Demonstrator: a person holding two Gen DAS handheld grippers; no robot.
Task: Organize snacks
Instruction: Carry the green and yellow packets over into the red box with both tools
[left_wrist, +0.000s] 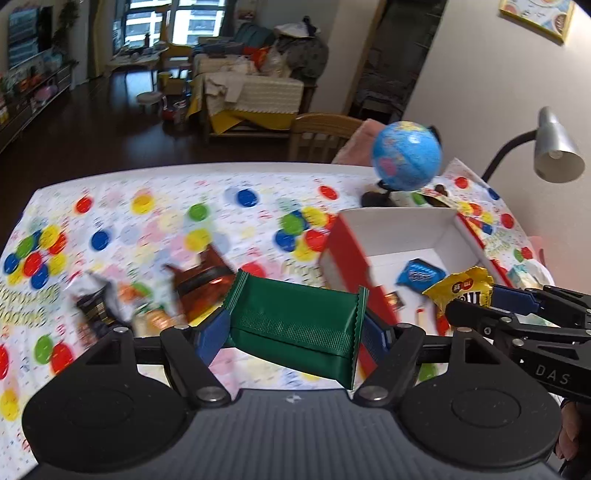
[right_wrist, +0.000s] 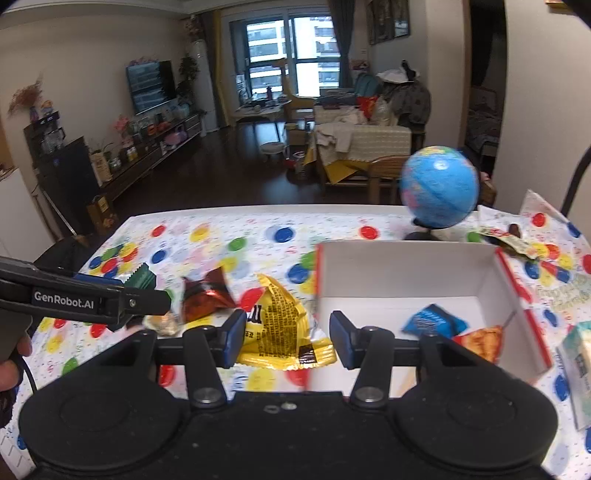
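My left gripper (left_wrist: 295, 328) is shut on a green snack packet (left_wrist: 295, 317) and holds it above the table, just left of the red-and-white box (left_wrist: 341, 258). My right gripper (right_wrist: 286, 338) is shut on a yellow M&M's packet (right_wrist: 280, 325) at the box's left wall (right_wrist: 321, 273). From the left wrist view the right gripper holds that yellow packet (left_wrist: 463, 290) over the box. Inside the box lie a blue packet (right_wrist: 432, 321) and an orange packet (right_wrist: 480, 339). A brown-red packet (right_wrist: 205, 295) and other loose snacks (left_wrist: 103, 299) lie on the table.
A blue globe (right_wrist: 439, 186) on a black stand stands behind the box. A grey desk lamp (left_wrist: 554, 151) is at the far right. A snack wrapper (right_wrist: 509, 240) lies right of the globe, and a pale packet (right_wrist: 580, 362) right of the box. The tablecloth (left_wrist: 166, 199) has coloured dots.
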